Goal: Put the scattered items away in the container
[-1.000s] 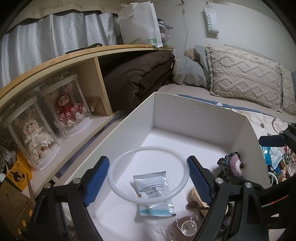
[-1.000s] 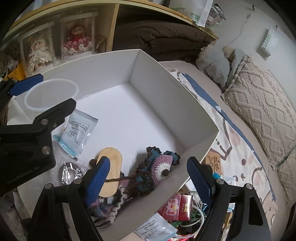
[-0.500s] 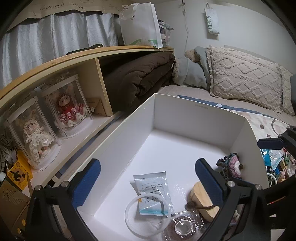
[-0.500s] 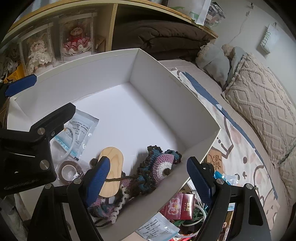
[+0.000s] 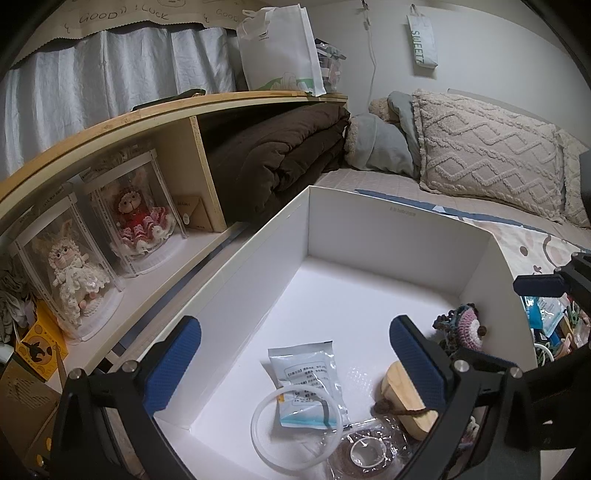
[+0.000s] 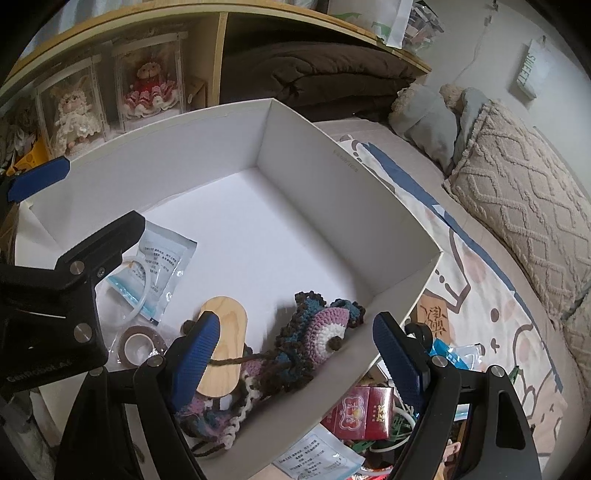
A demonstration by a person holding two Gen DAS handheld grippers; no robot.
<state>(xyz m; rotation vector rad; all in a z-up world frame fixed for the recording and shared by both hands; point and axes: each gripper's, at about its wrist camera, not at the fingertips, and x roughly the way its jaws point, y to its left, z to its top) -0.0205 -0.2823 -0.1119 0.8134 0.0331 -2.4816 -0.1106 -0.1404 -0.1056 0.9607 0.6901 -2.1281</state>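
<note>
Only the right wrist view shows the red cigarette pack (image 6: 364, 413) lying outside the white box (image 6: 347, 162) on the bed. Both views show the white ring (image 5: 295, 428) inside. Left hand-held gripper (image 5: 295, 365) and right hand-held gripper (image 6: 295, 354) are spread, empty.

A paper banner (image 5: 122, 18) above the curtain reads "GOOD LUCK". A hanging wall sign (image 5: 422, 41) reads "SWEETZ". The black gripper body (image 6: 33, 373) carries the word "GenRobot.AI". The print on the white sachet (image 5: 310, 376) is too small to read.
</note>
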